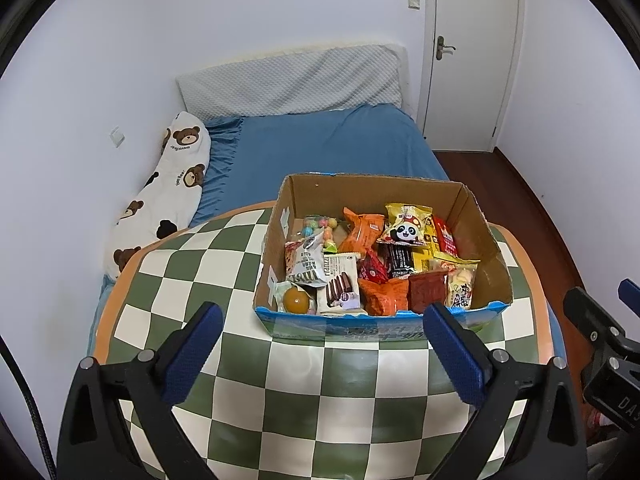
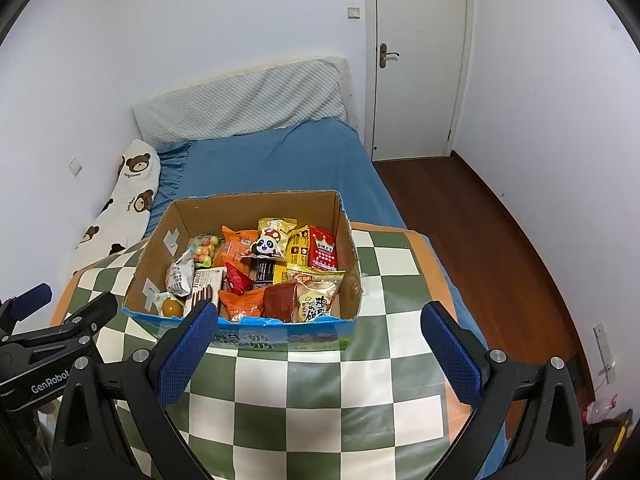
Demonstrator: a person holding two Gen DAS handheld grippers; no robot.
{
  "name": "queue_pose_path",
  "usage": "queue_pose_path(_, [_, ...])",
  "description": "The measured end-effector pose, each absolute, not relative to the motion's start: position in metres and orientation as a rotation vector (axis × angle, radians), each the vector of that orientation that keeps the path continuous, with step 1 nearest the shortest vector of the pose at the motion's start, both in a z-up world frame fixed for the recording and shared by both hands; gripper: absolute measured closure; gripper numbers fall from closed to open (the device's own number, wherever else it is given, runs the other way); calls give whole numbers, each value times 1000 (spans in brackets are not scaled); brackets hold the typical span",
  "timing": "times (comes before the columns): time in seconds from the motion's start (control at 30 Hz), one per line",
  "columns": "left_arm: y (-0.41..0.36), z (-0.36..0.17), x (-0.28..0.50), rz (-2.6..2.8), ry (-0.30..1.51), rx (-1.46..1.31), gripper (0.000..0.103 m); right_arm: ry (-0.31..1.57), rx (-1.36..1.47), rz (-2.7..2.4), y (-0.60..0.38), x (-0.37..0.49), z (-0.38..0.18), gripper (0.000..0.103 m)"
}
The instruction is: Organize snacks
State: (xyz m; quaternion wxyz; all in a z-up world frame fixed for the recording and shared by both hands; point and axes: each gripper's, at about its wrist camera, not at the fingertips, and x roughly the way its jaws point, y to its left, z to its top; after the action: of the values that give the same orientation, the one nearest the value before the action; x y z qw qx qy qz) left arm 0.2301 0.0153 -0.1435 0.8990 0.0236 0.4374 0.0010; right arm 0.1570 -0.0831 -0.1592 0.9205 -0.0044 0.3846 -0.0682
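Note:
An open cardboard box (image 1: 480,220) (image 2: 344,216) stands on a green-and-white checkered mat (image 1: 320,392) (image 2: 320,392). It holds several snack packets: a yellow panda packet (image 1: 406,226) (image 2: 272,240), orange bags (image 1: 384,294) (image 2: 240,300), a white chocolate-biscuit box (image 1: 340,284) (image 2: 206,284), a red packet (image 2: 324,250) and a round orange jelly (image 1: 296,300) (image 2: 172,307). My left gripper (image 1: 324,320) is open and empty, just before the box's front edge. My right gripper (image 2: 320,320) is open and empty, near the box front. Each gripper shows at the other view's edge.
The mat lies on a bed with a blue sheet (image 1: 320,148) (image 2: 280,160). A bear-print pillow (image 1: 160,200) (image 2: 120,208) lies at the left wall, a grey headboard cushion (image 1: 288,84) at the back. A white door (image 2: 416,60) and wooden floor (image 2: 480,240) are to the right.

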Motion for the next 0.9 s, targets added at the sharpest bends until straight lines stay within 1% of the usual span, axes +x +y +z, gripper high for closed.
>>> queue_pose_path(0.9, [7, -130, 217, -10, 882, 65, 0, 775, -7, -145, -91, 145, -148, 0])
